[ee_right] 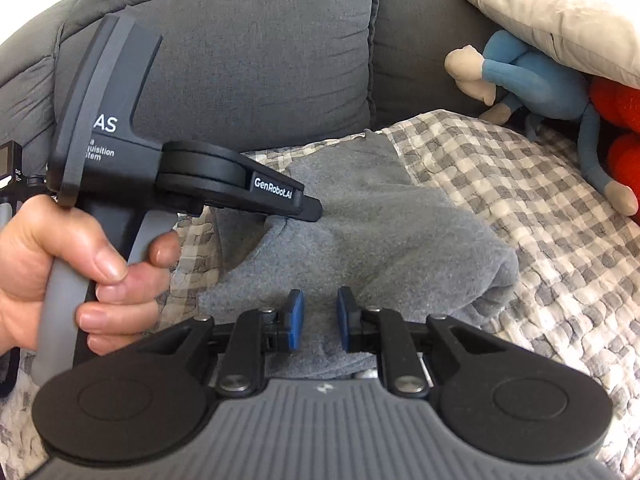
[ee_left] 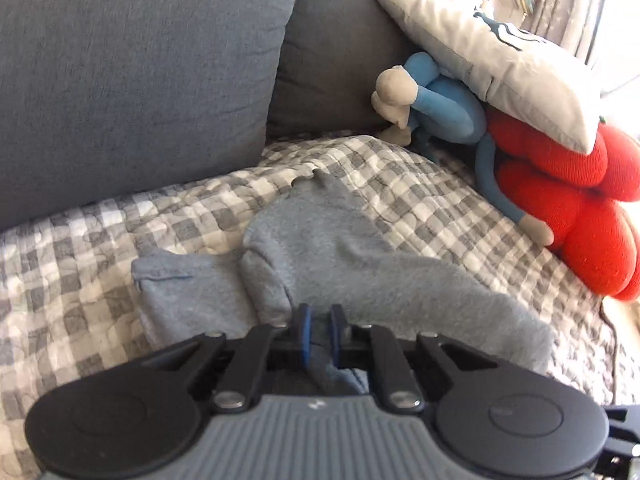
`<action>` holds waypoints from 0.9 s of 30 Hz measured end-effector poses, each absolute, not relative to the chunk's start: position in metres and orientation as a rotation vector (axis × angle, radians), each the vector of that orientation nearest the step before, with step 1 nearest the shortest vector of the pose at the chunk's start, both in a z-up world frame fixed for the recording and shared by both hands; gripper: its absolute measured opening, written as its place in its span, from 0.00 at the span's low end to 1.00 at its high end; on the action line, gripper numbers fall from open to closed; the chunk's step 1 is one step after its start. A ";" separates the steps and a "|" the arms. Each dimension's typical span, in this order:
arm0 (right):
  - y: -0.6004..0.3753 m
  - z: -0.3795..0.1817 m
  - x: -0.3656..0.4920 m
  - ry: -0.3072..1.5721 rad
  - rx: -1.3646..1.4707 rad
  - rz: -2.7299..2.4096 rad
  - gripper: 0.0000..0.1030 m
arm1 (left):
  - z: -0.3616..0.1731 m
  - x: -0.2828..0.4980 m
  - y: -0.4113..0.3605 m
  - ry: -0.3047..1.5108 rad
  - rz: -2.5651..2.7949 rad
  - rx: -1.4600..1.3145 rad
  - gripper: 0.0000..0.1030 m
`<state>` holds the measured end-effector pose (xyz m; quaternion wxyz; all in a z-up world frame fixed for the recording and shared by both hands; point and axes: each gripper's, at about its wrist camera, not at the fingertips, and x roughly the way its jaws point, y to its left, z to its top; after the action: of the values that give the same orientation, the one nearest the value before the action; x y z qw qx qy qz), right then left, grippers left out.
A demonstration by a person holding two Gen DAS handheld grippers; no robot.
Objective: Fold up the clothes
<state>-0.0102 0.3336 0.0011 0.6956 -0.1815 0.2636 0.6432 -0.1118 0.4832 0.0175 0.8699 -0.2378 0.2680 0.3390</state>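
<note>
So the left gripper (ee_left: 319, 330) has its jaws clamped on the grey fleece garment (ee_left: 340, 248) mid-frame, while the right gripper (ee_right: 320, 318) has jaws slightly apart over it, on the checked quilt (ee_left: 420, 196).

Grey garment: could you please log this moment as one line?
task: fold clothes | left gripper: shut on grey garment | right gripper: jaws narrow at grey garment, grip unclear

The left gripper (ee_right: 308, 208), seen from the right wrist, is showing white "GenRobot.AI" on its arm. At nine o'clock from that, its body is carrying "AS" and cut-off words ending "uisition" and "tem". The cushion (ee_right: 560, 12) print is staying unreadable.
</note>
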 end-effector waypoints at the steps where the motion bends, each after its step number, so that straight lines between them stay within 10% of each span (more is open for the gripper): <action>1: 0.334 0.002 -0.010 0.587 -0.414 1.442 0.18 | 0.017 -0.112 0.484 0.557 0.714 -0.499 0.09; 18: 0.347 0.013 0.039 0.651 -0.346 1.236 0.15 | 0.021 -0.115 0.465 0.538 0.720 -0.422 0.11; 21: 0.344 0.012 0.048 0.685 -0.295 1.260 0.15 | 0.033 -0.126 0.447 0.543 0.702 -0.406 0.47; 27: 0.347 0.030 0.047 0.661 -0.223 1.315 0.25 | 0.004 -0.127 0.428 0.575 0.686 -0.372 0.49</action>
<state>0.0474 0.3471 0.0303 0.7355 -0.1016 0.3008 0.5985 -0.1273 0.4281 0.0043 0.8848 -0.1789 0.2764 0.3298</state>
